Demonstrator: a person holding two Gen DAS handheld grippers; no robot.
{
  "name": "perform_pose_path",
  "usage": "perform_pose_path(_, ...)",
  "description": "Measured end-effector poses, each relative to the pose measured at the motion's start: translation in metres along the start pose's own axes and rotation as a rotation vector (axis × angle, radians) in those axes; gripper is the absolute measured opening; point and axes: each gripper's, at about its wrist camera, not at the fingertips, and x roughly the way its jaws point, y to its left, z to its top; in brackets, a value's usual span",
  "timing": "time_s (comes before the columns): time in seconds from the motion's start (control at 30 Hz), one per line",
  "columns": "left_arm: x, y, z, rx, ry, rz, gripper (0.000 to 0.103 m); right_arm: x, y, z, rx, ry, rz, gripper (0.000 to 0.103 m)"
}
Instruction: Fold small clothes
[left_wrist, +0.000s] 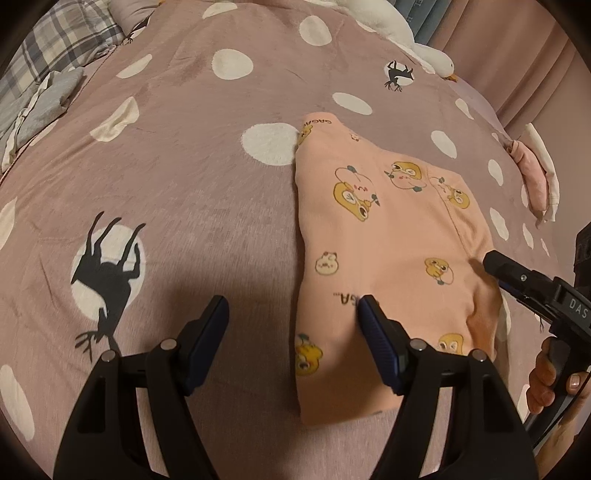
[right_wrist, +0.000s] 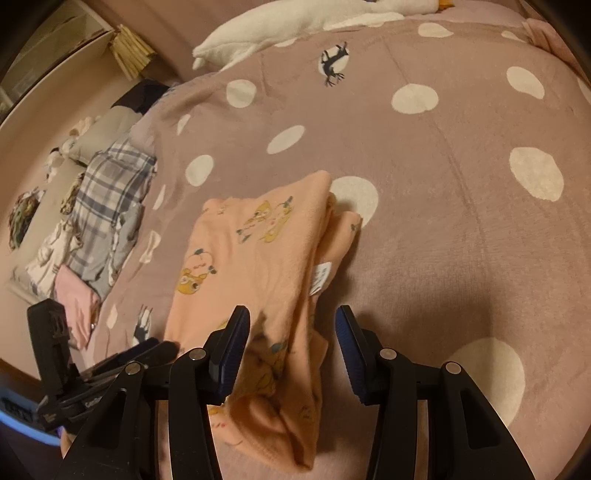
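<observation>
Bedspread, mauve with white dots and deer prints, fills both views.

Peach garment, cartoon print, lies centre-right in left wrist view, lower centre in right wrist view: folded into narrow layered strip, label showing at edge. Judgement: lengthwise folds done; final crosswise fold and stacking likely left.

Heap of other clothes at left of right wrist view, seemingly unfolded.

Left gripper, bottom centre: jaws wide apart, nothing clamped, one finger over garment's near edge.

Right gripper, bottom centre: jaws apart, straddling garment's near end, pads not pressing.
</observation>
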Motion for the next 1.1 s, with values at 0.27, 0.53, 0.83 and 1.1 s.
perform_pose_path(0.27, -0.003, -0.008, -0.017, 0.027, 0.006, 0.016, 0.073, 0.005, 0.021, -0.018, -0.124, 0.038, -0.035, 0.052)
perform_pose_path(0.53, 0.000, -0.008, -0.030, 0.033, 0.026, 0.047, 0.073, 0.013, 0.012, -0.025, -0.147, 0.066, -0.162, 0.053)
perform_pose_path(0.83, -0.004, -0.006, -0.040, 0.041, 0.026, 0.078, 0.073, 0.003, 0.004, -0.033, -0.118, 0.059, -0.170, 0.053)
perform_pose_path(1.1, -0.006, -0.006, -0.043, 0.040, 0.026, 0.089, 0.073, -0.001, 0.001, -0.038, -0.106, 0.058, -0.174, 0.053)
